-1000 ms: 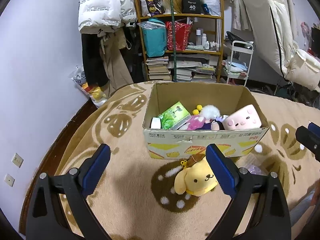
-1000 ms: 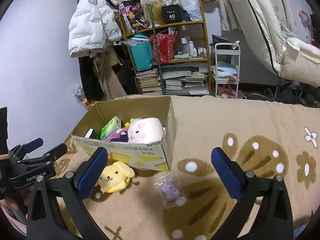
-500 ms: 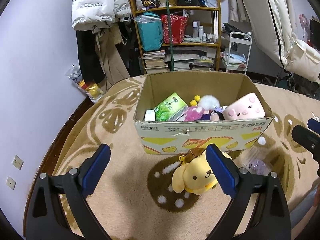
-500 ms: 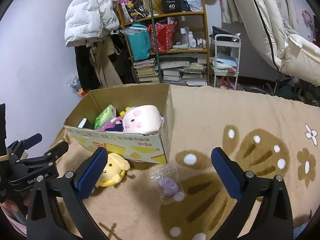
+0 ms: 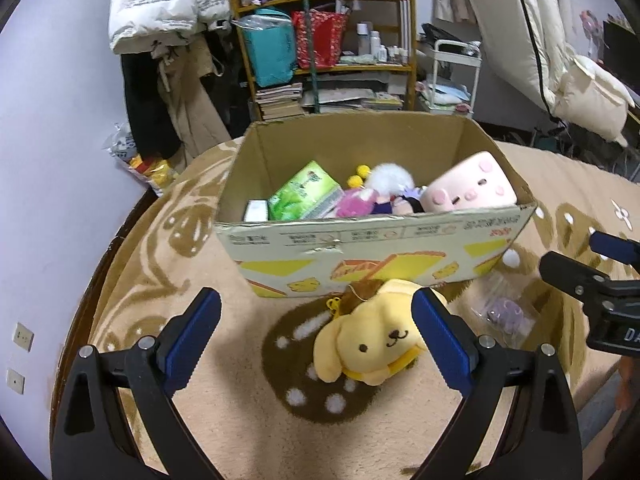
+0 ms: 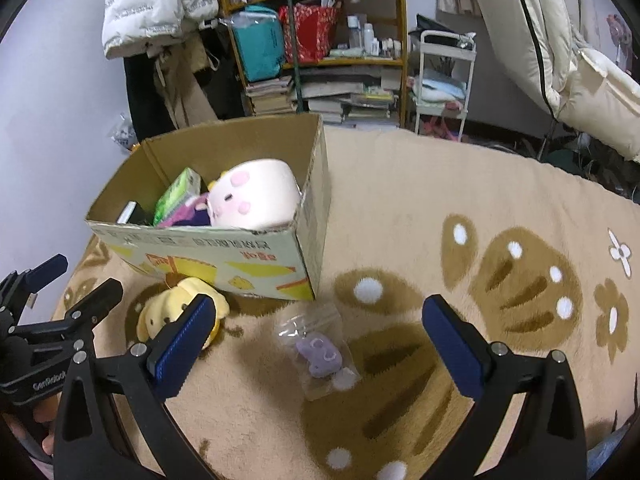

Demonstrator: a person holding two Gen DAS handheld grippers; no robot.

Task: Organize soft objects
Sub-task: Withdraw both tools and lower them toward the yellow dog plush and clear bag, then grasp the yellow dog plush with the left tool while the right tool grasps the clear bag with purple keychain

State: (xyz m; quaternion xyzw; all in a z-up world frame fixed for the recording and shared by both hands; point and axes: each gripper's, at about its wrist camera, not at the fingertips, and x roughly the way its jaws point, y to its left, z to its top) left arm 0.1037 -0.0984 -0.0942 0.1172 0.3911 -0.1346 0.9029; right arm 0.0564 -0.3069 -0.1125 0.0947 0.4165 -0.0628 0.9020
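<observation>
A yellow dog plush [image 5: 370, 340] lies on the beige blanket in front of a cardboard box [image 5: 380, 246]. My left gripper [image 5: 316, 334] is open and empty, its right finger beside the plush. The plush also shows in the right wrist view [image 6: 172, 312]. A small purple toy in a clear bag [image 6: 320, 354] lies between the fingers of my open, empty right gripper [image 6: 316, 340]; it also shows in the left wrist view [image 5: 506, 312]. The box holds a pink pig plush [image 5: 468, 190], a green tissue pack [image 5: 306, 196] and other soft toys.
The blanket [image 6: 460, 184] covers a bed whose left edge [image 5: 100, 264] drops off by the purple wall. A cluttered shelf [image 5: 324, 40], a white cart [image 5: 454, 72] and hanging coats [image 5: 160, 12] stand behind the box. The right gripper [image 5: 592, 280] shows at right in the left view.
Both grippers have moved forward and lower, towards the box and the toys in front of it. The yellow plush and the bagged toy now sit closer to the fingers. Nothing was grasped.
</observation>
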